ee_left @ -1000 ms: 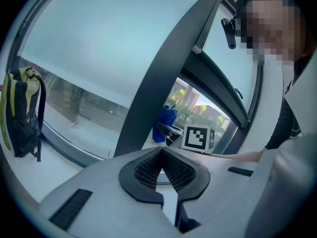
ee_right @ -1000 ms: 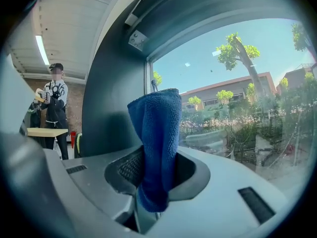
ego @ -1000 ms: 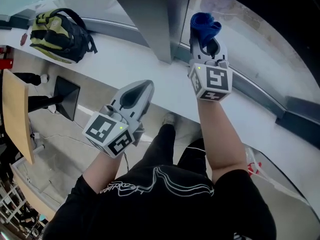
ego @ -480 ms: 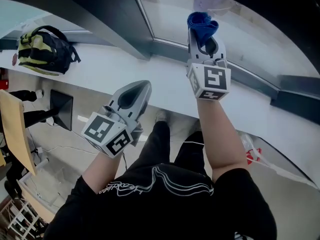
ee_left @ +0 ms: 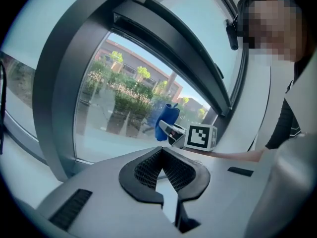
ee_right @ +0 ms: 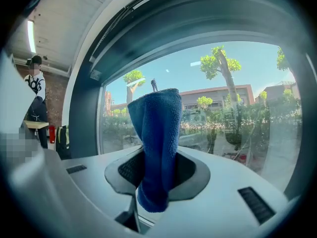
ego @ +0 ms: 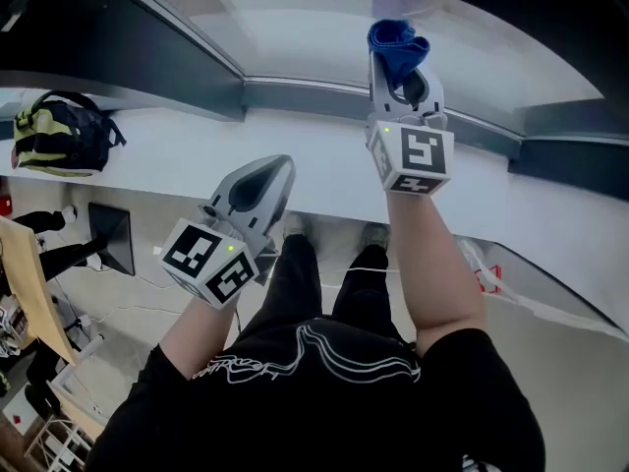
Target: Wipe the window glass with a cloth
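A blue cloth [ego: 397, 46] [ee_right: 157, 148] [ee_left: 165, 122] sticks up bunched from my right gripper [ego: 400, 65] [ee_right: 156, 180], which is shut on it. The cloth's top is held up in front of the window glass [ego: 295, 37] [ee_right: 237, 123]; whether it touches the pane I cannot tell. My left gripper [ego: 257, 187] [ee_left: 163, 175] is lower and to the left, above the white sill [ego: 177, 155], shut with nothing between its jaws. In the left gripper view the right gripper's marker cube [ee_left: 200, 137] shows ahead, by the glass [ee_left: 114, 103].
Dark window frames [ego: 147, 77] border the pane on the left and below. A yellow and black backpack [ego: 59, 134] lies on the sill at far left. A person [ee_right: 35, 108] stands in the room at the left of the right gripper view.
The head view has swung up and right, so the pane now fills the top and the backpack has slid left. Both grippers keep nearly the same pose, the cloth still gripped.
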Tool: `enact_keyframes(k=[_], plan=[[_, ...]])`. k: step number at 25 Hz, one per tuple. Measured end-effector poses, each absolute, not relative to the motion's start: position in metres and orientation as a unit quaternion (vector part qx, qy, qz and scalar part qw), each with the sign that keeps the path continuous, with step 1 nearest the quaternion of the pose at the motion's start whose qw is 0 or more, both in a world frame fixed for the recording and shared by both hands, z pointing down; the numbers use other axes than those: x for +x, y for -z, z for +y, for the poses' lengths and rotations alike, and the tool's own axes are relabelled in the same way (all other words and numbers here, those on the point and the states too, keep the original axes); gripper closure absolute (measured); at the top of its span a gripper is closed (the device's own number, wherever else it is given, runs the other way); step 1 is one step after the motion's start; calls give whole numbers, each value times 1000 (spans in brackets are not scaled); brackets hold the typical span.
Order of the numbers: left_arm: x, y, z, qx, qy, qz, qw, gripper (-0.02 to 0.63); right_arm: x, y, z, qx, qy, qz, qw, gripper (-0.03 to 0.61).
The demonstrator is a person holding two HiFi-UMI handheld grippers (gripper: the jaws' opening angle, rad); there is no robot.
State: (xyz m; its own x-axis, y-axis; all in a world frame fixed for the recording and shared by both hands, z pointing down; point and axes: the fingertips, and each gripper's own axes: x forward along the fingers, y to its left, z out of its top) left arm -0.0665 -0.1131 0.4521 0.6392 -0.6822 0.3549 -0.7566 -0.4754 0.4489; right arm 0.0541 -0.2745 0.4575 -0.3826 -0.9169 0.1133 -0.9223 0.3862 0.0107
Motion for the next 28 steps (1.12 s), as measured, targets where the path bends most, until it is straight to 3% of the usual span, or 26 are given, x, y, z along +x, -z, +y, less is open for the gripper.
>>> enact_keyframes(k=[17, 28], plan=[[138, -477, -111, 880, -77, -359, 300, 609, 283, -469, -266, 604, -15, -795, 57, 485], [220, -507, -104, 887, -90, -326, 315, 609, 408, -483, -258, 644, -19, -762, 58, 486]])
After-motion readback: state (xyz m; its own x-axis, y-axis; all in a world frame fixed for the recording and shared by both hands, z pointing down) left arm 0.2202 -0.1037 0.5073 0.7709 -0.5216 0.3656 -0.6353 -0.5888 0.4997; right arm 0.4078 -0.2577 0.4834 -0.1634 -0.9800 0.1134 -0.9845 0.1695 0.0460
